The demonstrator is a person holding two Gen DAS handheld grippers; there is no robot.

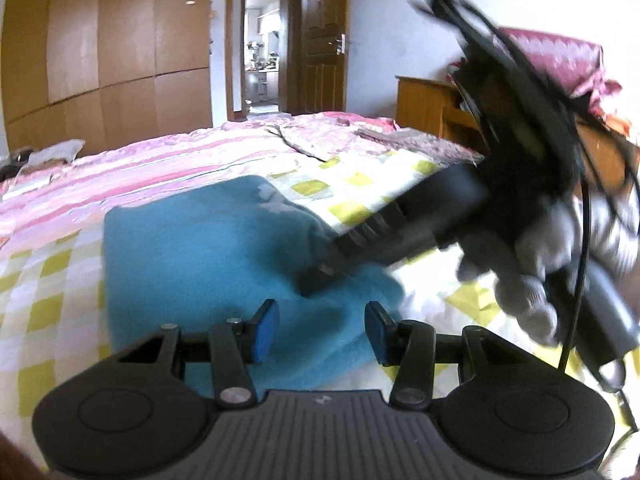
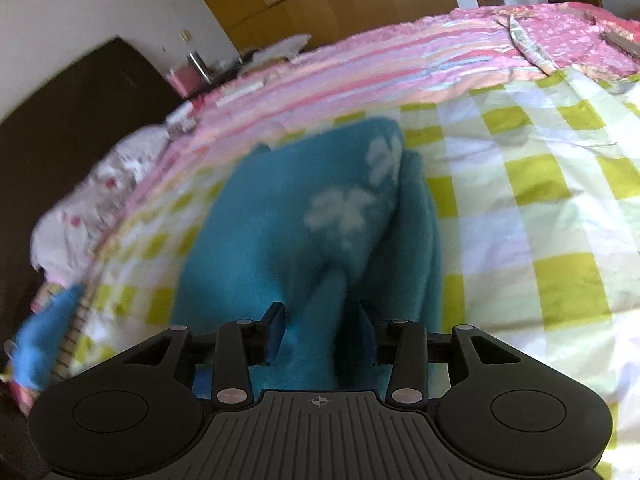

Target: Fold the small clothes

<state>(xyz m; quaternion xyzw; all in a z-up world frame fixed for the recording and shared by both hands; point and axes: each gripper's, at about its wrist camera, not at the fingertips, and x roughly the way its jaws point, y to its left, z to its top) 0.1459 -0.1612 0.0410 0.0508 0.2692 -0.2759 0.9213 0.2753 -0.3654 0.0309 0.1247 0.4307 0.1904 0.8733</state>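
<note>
The teal fleece garment with pale flower-like prints (image 2: 320, 216) lies partly folded on the bed's yellow-and-white checked sheet (image 2: 540, 200), near a pink striped quilt (image 2: 360, 60). Your right tongs (image 2: 322, 332) are gripping a raised fold of that garment; the fabric fills the gap between the blue pads. Your left tongs (image 1: 322, 330) stand parted above the near edge of the same garment (image 1: 200, 248), and nothing is clamped between their pads. In the left wrist view, your right tongs (image 1: 320, 280) reach down onto the cloth's right side, carried by a grey-gloved hand (image 1: 516, 264) that shows blurred. A wooden wardrobe (image 1: 104, 40) and a brown door (image 1: 320, 40) stand behind the bed.
</note>
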